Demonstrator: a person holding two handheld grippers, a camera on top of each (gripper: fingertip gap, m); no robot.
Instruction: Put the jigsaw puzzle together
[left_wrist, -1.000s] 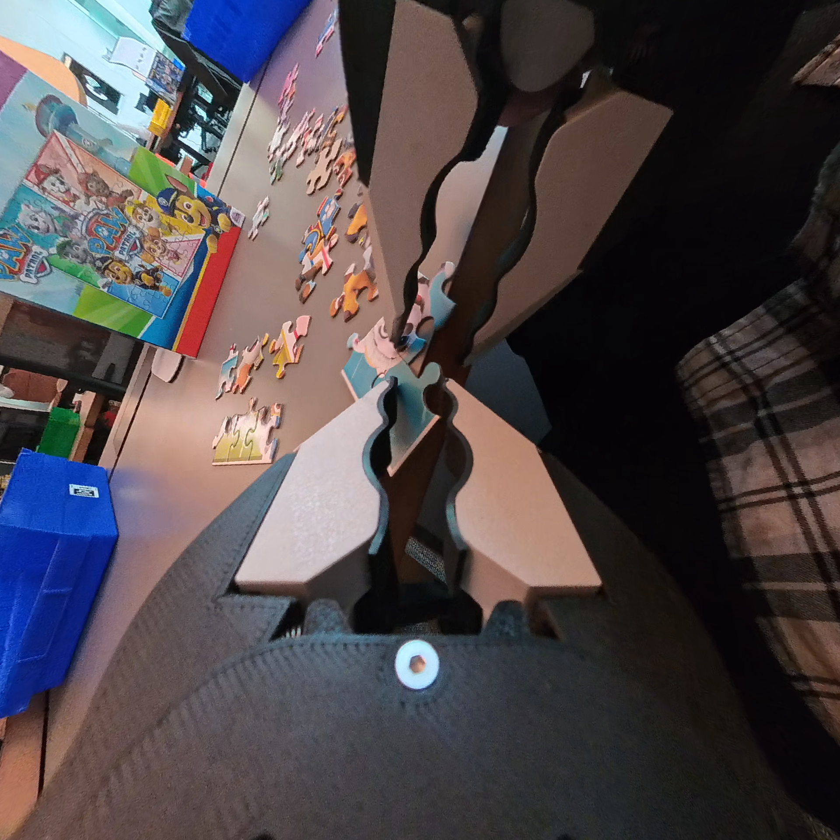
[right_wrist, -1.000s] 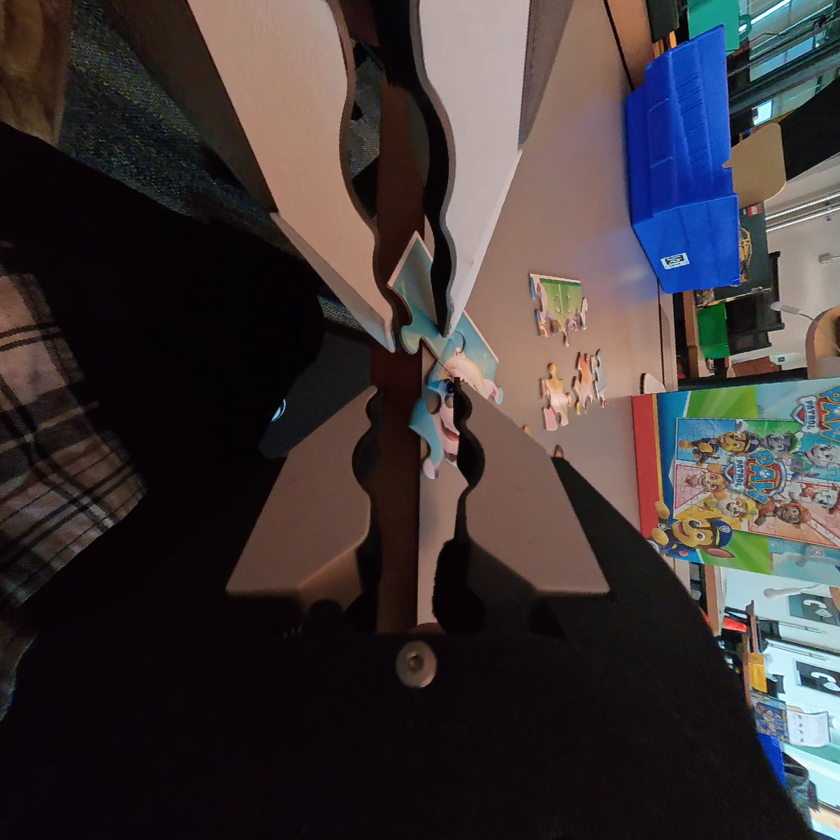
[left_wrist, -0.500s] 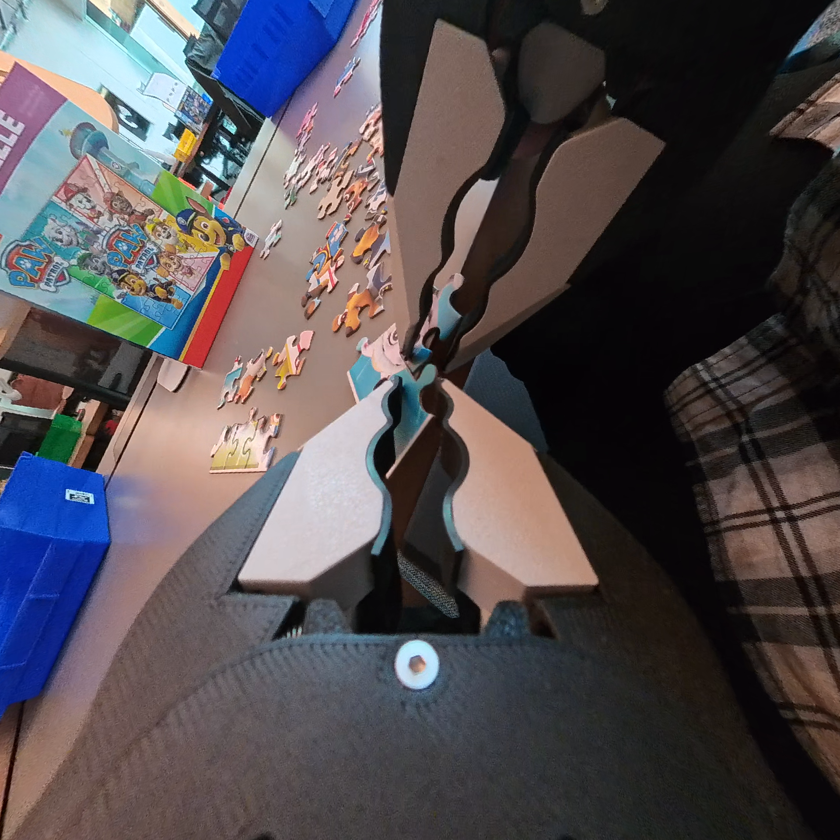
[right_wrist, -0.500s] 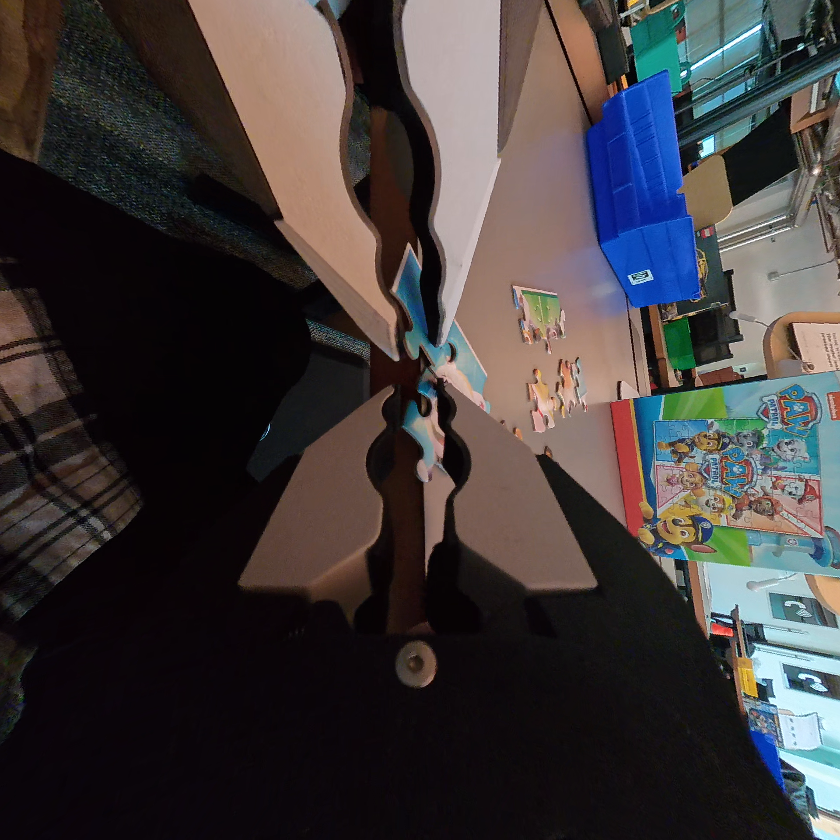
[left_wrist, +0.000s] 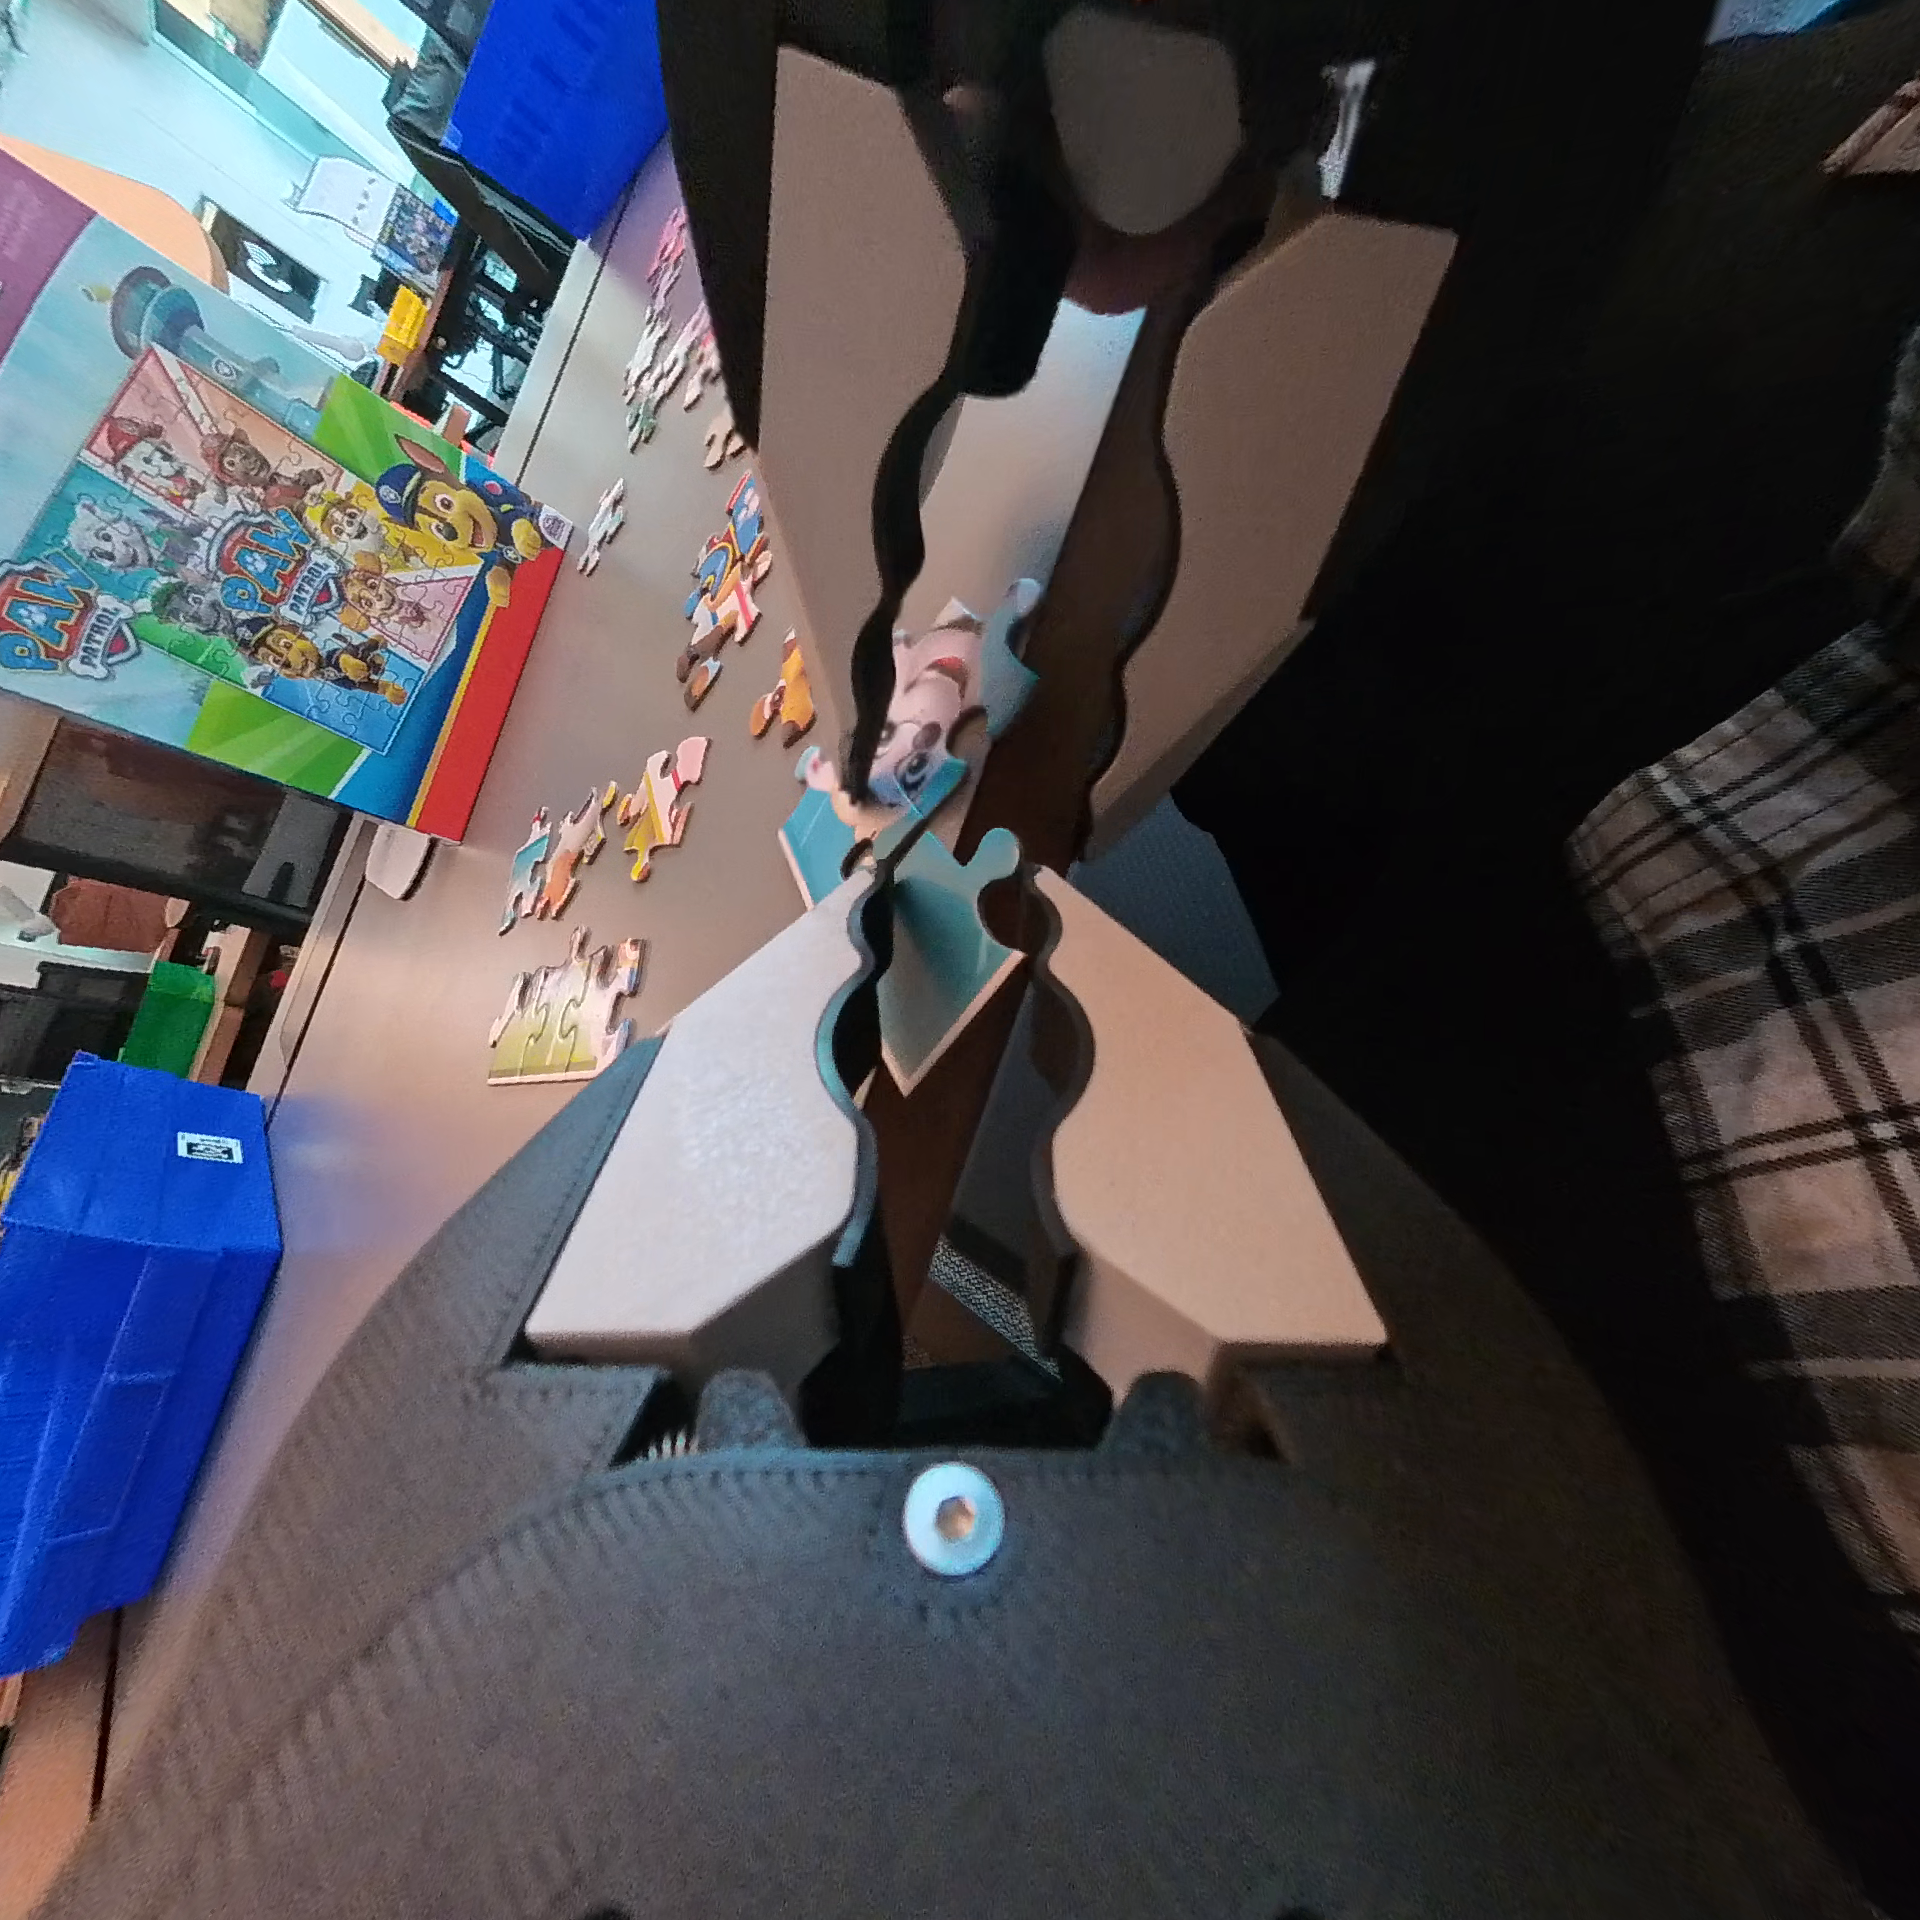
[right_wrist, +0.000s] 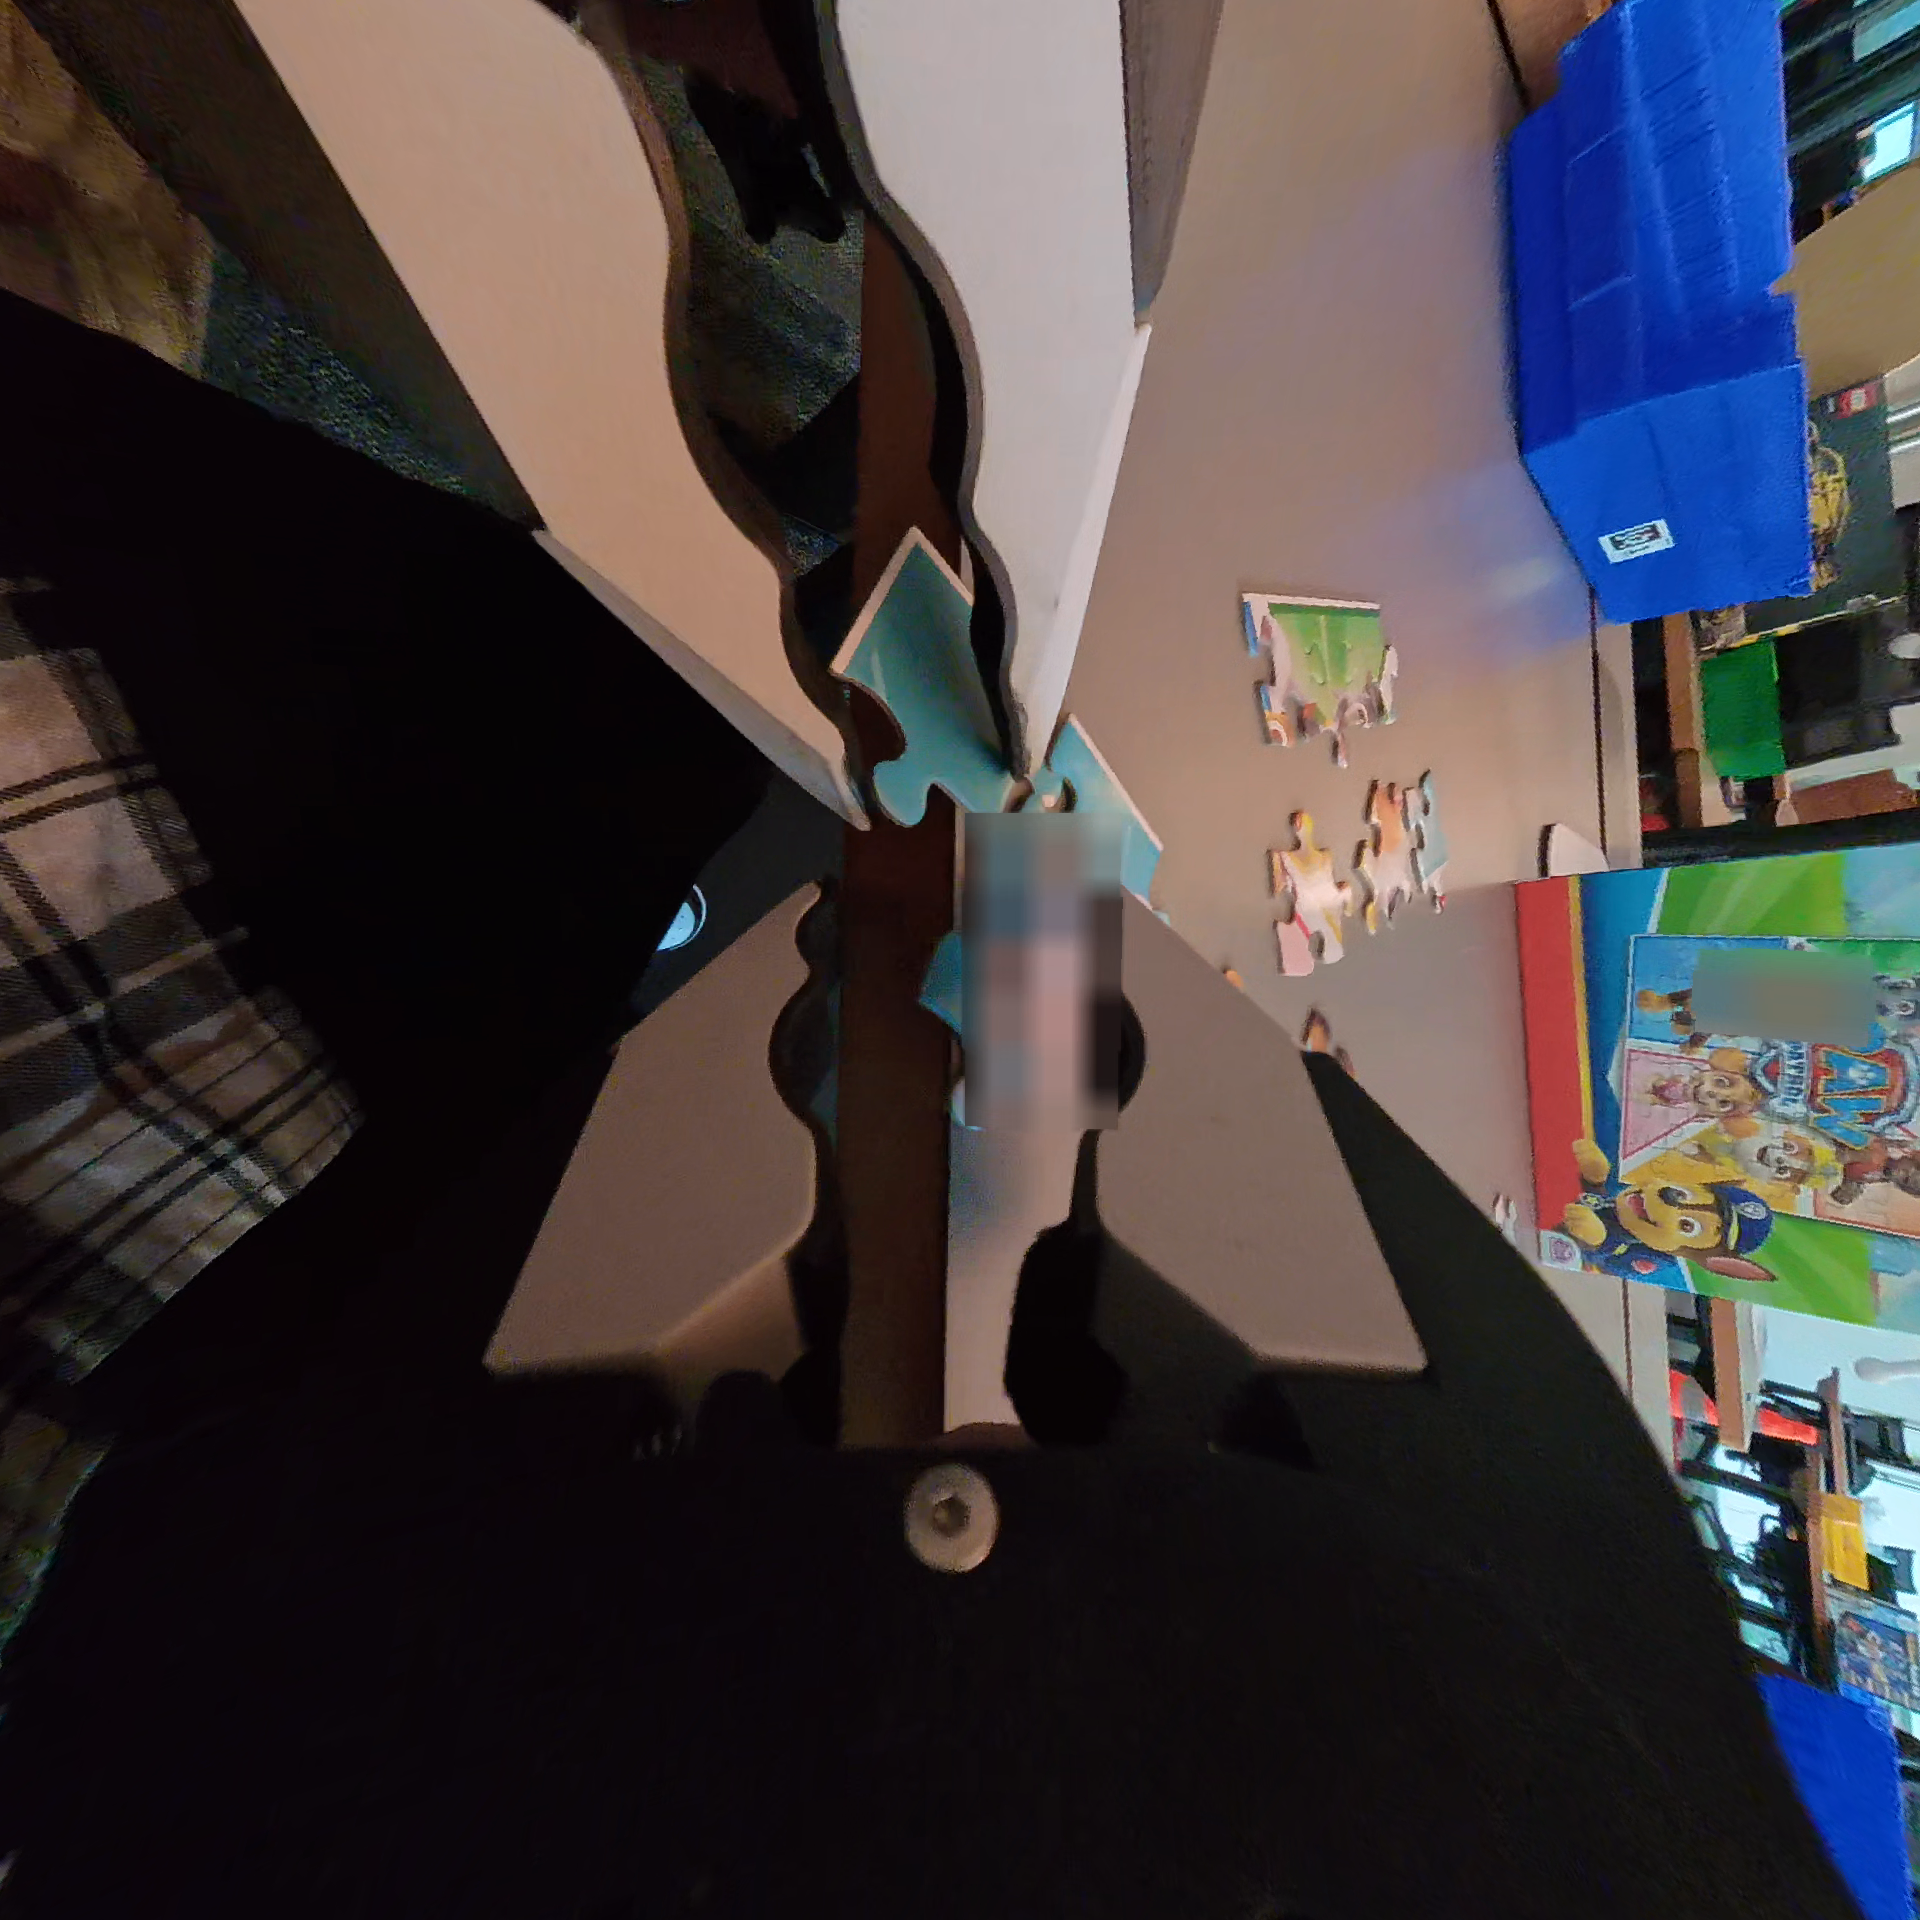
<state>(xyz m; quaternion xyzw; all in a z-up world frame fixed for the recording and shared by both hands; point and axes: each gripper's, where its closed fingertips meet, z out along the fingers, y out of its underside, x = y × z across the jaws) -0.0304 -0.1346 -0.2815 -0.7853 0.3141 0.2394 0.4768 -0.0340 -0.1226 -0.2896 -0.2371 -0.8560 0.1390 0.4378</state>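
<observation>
My left gripper (left_wrist: 951, 883) is shut on a teal puzzle piece (left_wrist: 935, 956), which it holds at its fingertips over the table's brown near edge. My right gripper (left_wrist: 977, 810) faces it from the top of the left wrist view and is shut on a joined cluster of pieces showing a pup (left_wrist: 935, 686). The teal piece's knob meets the cluster's teal end. In the right wrist view my right gripper (right_wrist: 977, 904) holds the cluster, whose teal edge (right_wrist: 940, 987) shows beside a blurred patch. The left gripper (right_wrist: 940, 790) comes in from the top with the teal piece (right_wrist: 914, 686).
Loose pieces and small joined groups lie on the grey table (left_wrist: 416, 1039), among them a green cluster (left_wrist: 566, 1008) (right_wrist: 1320, 665). The puzzle box (left_wrist: 260, 582) (right_wrist: 1714, 1091) stands at the back. Blue bins (left_wrist: 125, 1403) (right_wrist: 1652, 332) flank it. A person's plaid cloth (left_wrist: 1766, 1039) is at the table's edge. The grippers are tip to tip, or close to it.
Both grippers have rolled and shifted slightly. The teal piece, nearly edge-on half a second ago, now shows more of its face. Both grips stay shut.
</observation>
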